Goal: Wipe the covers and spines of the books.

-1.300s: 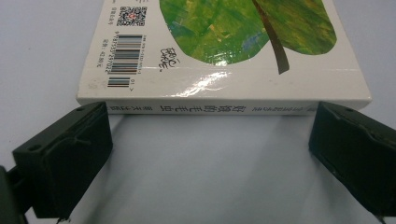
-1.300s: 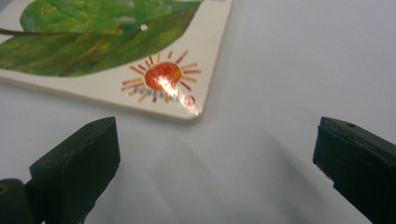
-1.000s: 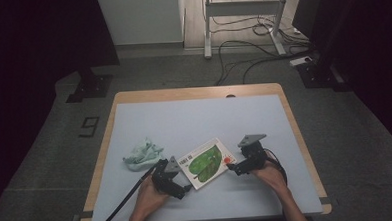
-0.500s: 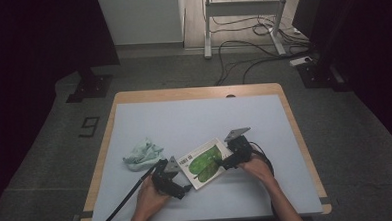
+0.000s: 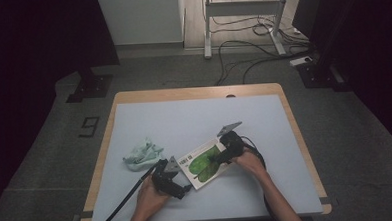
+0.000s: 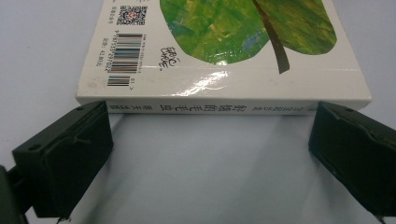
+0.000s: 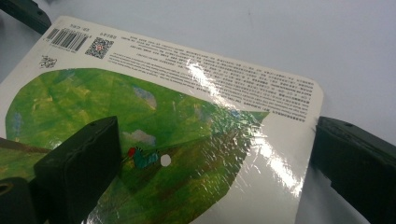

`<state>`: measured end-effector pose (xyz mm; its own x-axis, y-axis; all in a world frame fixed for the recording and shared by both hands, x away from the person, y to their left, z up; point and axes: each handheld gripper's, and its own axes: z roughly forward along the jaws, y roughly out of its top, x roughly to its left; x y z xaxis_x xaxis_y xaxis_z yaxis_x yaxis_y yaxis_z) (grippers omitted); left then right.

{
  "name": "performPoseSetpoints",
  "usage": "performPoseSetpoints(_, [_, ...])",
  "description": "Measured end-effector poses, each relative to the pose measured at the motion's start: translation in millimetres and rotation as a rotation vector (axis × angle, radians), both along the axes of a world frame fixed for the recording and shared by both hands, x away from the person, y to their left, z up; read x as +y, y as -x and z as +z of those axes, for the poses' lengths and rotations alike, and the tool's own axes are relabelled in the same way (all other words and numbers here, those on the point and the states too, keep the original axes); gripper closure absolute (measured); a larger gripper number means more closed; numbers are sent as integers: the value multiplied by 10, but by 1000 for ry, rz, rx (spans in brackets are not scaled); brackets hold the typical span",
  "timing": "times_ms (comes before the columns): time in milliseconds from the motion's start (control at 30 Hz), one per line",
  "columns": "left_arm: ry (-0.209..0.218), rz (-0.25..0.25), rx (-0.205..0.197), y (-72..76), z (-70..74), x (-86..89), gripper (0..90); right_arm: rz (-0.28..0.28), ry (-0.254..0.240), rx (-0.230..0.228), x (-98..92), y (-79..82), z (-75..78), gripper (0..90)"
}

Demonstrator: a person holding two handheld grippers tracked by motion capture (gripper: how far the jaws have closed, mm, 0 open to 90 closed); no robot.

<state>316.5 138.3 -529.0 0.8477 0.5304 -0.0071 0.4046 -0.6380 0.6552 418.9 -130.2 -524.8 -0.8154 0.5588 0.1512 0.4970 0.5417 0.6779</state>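
Note:
A thin book [image 5: 201,163] with a green leaf on its white cover lies flat on the pale table [image 5: 194,115], barcode side up. My left gripper [image 5: 179,179] stands open at the book's near-left side. In the left gripper view its jaws [image 6: 212,121] sit wide apart just short of the book's spine [image 6: 210,106], touching nothing. My right gripper [image 5: 220,157] is open over the book's right part. In the right gripper view one jaw of this gripper [image 7: 217,135] hovers over the book's cover [image 7: 187,102] and the other lies past its edge.
A crumpled pale green cloth [image 5: 142,154] lies on the table to the left of the book, close to the left hand. A cable [image 5: 123,204] trails from the left gripper off the table's front edge. The table's wooden rim [image 5: 198,93] borders the far side.
The right gripper has moved left from beside the book's right edge to over the cover. The left gripper and the book have stayed put.

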Motion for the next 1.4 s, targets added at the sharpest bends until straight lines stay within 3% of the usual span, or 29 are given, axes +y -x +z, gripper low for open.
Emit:
performPoseSetpoints(267, [-2,-2,-1,-1,0,-1,0,-22,-54,20,-46,-5,6,32])
performPoseSetpoints(767, [-2,0,0,-1,0,-1,0,-32,-127,21,-134,73,207,35])
performPoseSetpoints(1400, [0,0,1,-1,-1,-2,0,-31,-124,30,-206,179,243,37])
